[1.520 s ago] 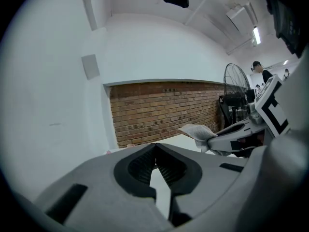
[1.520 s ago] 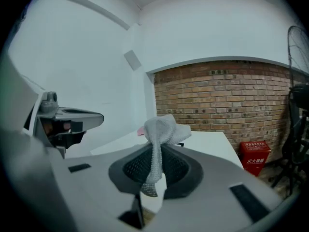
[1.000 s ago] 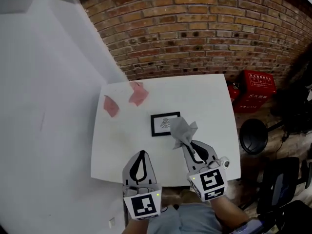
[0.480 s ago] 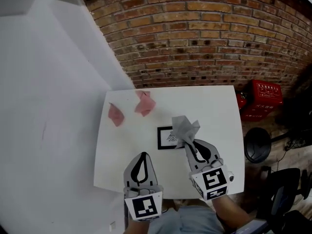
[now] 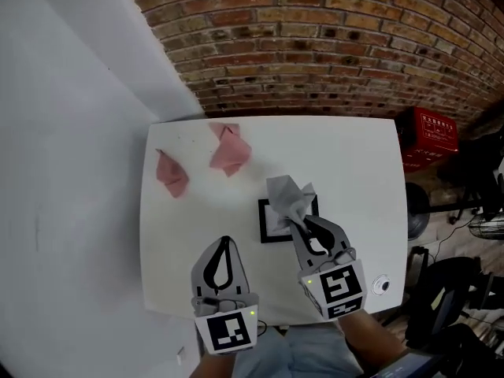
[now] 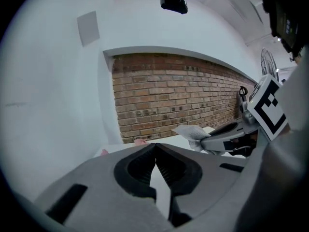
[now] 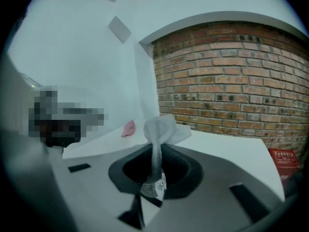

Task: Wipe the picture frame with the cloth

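Note:
The black picture frame (image 5: 272, 228) lies flat on the white table (image 5: 354, 164), right of centre. A crumpled grey cloth (image 5: 288, 198) hangs over the frame's upper right part and hides it. My right gripper (image 5: 296, 224) is shut on the cloth's lower end, just above the frame. In the right gripper view the cloth (image 7: 160, 129) rises from between the closed jaws, and a strip of the frame (image 7: 158, 183) shows below them. My left gripper (image 5: 226, 241) is shut and empty, over bare table left of the frame; its closed tips (image 6: 155, 146) show in its own view.
Two pink cloths (image 5: 171, 174) (image 5: 230, 151) lie at the table's far left. A brick wall (image 5: 331, 46) runs behind the table and a white wall (image 5: 63, 132) stands to the left. A red crate (image 5: 438, 135) and dark stools sit on the floor to the right.
Both grippers have moved forward over the table and sunk lower. The grey cloth, held throughout, now hangs over the frame's upper right instead of beside it.

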Demonstrator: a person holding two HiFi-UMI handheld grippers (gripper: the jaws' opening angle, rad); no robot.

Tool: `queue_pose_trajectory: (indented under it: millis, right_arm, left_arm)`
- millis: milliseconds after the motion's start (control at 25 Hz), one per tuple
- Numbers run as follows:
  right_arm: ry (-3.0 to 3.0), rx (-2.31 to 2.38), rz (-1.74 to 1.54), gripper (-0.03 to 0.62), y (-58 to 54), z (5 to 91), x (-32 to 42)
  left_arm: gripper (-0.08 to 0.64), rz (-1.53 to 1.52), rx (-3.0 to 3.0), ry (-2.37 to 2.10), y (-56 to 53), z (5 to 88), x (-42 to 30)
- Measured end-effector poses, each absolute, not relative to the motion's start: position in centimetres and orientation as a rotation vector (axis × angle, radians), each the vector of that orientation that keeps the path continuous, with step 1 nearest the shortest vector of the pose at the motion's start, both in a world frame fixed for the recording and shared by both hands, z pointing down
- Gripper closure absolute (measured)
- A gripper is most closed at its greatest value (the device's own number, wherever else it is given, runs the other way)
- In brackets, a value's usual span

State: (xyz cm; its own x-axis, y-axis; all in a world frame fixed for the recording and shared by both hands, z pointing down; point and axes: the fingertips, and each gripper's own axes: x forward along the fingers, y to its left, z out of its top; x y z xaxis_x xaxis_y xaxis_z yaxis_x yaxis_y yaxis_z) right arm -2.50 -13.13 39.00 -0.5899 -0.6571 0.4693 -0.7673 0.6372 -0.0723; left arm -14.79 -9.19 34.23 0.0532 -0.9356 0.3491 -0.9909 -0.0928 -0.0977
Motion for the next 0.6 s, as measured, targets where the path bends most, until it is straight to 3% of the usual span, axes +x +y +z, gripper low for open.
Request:
queue_pose_trajectory:
  millis: [600]
  right_arm:
    - [-2.270, 0.938, 0.558, 0.545, -14.2, 48.6, -7.6]
  left_arm:
    - [0.551, 0.523, 2.037, -1.836, -11.0, 42.9, -19.0]
